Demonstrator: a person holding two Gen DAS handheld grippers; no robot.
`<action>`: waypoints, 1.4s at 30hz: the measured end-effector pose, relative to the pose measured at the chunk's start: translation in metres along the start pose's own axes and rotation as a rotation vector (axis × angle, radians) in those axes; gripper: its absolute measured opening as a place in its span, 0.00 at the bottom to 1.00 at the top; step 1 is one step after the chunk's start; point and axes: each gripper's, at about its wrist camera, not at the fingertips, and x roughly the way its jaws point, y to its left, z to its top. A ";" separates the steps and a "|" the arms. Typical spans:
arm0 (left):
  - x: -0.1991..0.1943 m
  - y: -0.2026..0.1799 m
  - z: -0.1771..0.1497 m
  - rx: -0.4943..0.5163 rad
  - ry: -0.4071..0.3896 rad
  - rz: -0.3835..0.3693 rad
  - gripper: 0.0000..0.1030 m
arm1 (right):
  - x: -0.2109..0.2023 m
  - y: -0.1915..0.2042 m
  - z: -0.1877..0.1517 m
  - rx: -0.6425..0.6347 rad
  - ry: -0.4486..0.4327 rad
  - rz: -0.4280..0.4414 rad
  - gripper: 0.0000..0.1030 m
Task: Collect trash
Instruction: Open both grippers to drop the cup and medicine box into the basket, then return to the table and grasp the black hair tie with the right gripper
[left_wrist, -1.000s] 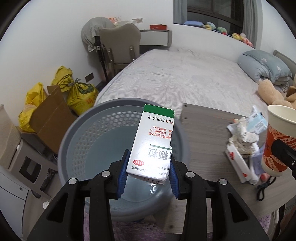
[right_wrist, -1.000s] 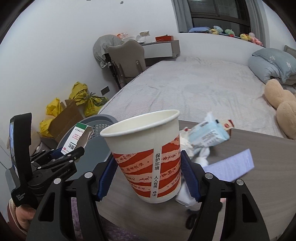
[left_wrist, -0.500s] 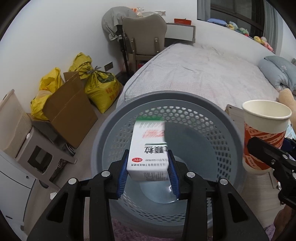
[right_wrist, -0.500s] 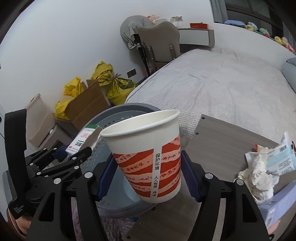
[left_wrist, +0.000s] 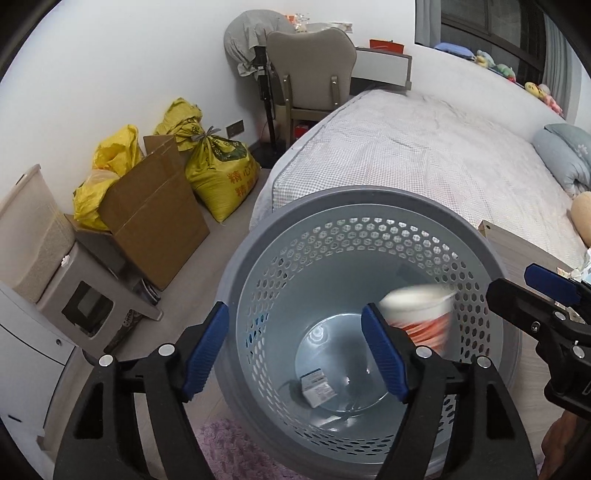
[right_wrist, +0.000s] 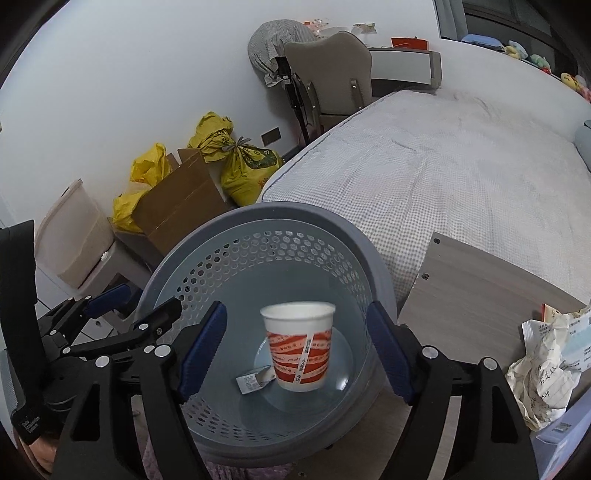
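A round grey perforated basket (left_wrist: 369, 206) (right_wrist: 258, 218) stands on the floor under both grippers. The white medicine box (left_wrist: 316, 389) (right_wrist: 253, 380) lies on its bottom. A red-and-white paper cup (right_wrist: 299, 347) (left_wrist: 417, 317) is in mid-air inside the basket, blurred, free of any pad. My left gripper (left_wrist: 299, 350) hangs over the basket's near rim, jaws opening, nothing between them. My right gripper (right_wrist: 295, 350) is above the basket too, jaws opening, pads apart from the cup.
A wooden table (right_wrist: 476, 288) with crumpled paper and wrappers (right_wrist: 546, 362) borders the basket on the right. A bed (left_wrist: 424, 158) lies behind. Yellow bags (left_wrist: 218, 173), a cardboard box (left_wrist: 155, 218) and a chair (left_wrist: 310, 70) stand along the wall.
Both grippers moved from the table side over the basket and opened. The medicine box dropped to the basket's bottom, and the paper cup left the right pads and falls in.
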 end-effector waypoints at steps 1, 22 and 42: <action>0.001 0.001 0.000 -0.003 0.002 0.001 0.72 | 0.001 0.000 0.000 -0.001 0.001 -0.004 0.73; -0.018 0.008 -0.008 -0.073 0.000 -0.044 0.94 | -0.027 0.001 -0.018 0.005 -0.022 -0.051 0.73; -0.058 -0.059 -0.021 0.017 -0.040 -0.169 0.94 | -0.114 -0.062 -0.074 0.148 -0.074 -0.203 0.73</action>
